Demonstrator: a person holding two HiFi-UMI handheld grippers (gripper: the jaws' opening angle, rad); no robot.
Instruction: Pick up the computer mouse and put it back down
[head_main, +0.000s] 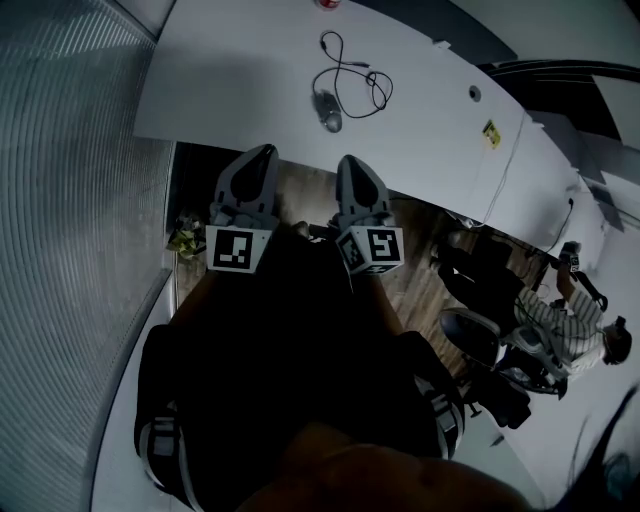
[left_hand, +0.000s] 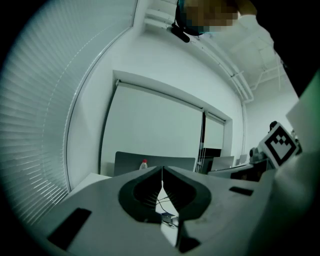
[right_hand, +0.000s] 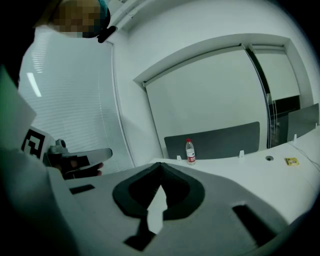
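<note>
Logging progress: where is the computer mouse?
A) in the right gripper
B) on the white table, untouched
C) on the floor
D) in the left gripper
B: the computer mouse lies on the white table, beyond the shut left gripper and right gripper, touched by neither.

White desk (head_main: 230, 90), long, with grey partition (right_hand: 215, 142) at far edge. Blinds (head_main: 60, 200) at left; 2 roller shades (right_hand: 210, 95) drawn. Wood floor (head_main: 415, 288).

Left tongs (head_main: 264, 152): jaws pressed together, nothing between them, pointing far and slightly down.
Right tongs (head_main: 347, 160): jaws together, empty, level beside the left.
</note>
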